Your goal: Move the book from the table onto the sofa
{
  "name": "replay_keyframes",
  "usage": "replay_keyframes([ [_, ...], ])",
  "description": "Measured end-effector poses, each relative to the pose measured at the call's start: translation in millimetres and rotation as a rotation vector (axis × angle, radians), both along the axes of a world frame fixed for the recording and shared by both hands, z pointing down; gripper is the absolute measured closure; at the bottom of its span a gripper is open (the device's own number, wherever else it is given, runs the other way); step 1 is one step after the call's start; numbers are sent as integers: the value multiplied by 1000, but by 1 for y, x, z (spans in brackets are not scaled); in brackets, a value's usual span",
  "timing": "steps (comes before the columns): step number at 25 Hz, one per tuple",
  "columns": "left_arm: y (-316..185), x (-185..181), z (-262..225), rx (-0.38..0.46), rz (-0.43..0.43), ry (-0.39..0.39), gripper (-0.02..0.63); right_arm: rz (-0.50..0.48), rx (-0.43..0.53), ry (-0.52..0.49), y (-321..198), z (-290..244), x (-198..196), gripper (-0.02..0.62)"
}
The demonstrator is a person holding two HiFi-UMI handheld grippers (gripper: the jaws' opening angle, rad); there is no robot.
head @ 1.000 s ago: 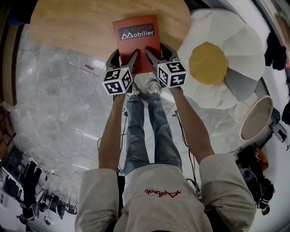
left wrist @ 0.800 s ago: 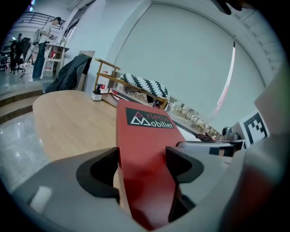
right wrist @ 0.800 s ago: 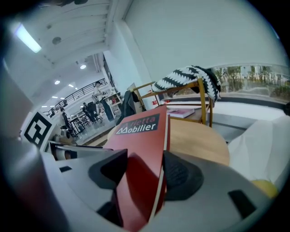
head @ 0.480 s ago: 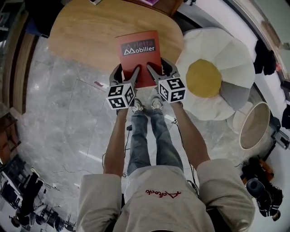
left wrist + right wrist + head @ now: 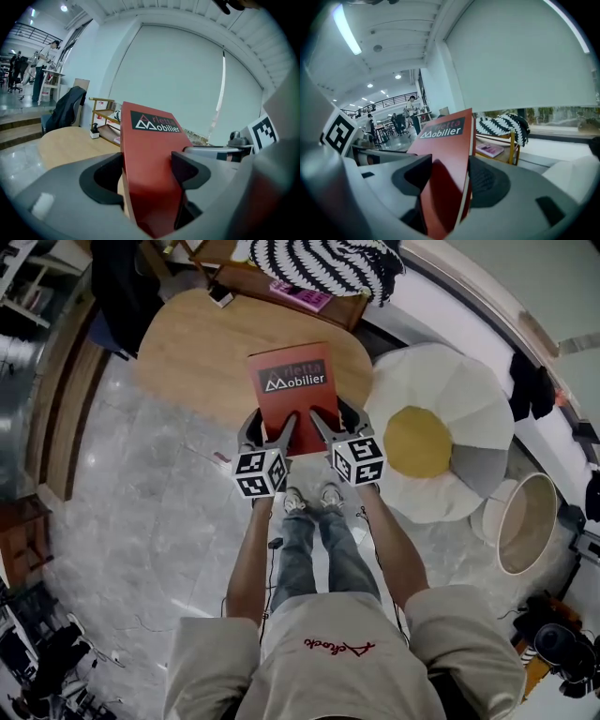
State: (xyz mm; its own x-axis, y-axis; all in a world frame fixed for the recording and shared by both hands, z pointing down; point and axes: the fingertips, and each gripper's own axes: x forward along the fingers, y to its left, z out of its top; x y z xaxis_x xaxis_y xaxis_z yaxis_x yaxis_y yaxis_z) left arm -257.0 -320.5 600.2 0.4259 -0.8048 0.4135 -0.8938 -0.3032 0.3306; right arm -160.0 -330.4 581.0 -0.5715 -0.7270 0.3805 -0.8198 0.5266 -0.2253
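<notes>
**A:** So where does the book [image 5: 291, 385] sit at this moment?

**B:** Upper middle of the head view, over the near edge of the wooden desk [image 5: 187, 343]. Its far end tips upward, so I judge it lifted rather than lying flat.

**A:** And the jaws?

**B:** The left gripper [image 5: 268, 433] has its jaws clamped on the book's near left corner. The right gripper [image 5: 334, 426] has its jaws clamped on the near right corner. In each gripper view the red cover fills the gap between the two jaws.

**A:** Why a grip at both corners?

**B:** A thin, wide book would likely droop or swing from one corner. Two clamps on the near edge hold it steady and leave the title end free to lead.

**A:** Where would it go?

**B:** Probably to the white flower-shaped seat [image 5: 450, 390] with the yellow middle, at the right of the frame just beside the desk. I take that for the sofa, and the book is not over it yet
</notes>
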Motion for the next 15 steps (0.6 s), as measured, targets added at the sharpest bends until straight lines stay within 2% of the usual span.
replay_keyframes([
  [15,16,-11,-129,148,-2,-27,281,4,155,-25,19,-128,-10,345],
])
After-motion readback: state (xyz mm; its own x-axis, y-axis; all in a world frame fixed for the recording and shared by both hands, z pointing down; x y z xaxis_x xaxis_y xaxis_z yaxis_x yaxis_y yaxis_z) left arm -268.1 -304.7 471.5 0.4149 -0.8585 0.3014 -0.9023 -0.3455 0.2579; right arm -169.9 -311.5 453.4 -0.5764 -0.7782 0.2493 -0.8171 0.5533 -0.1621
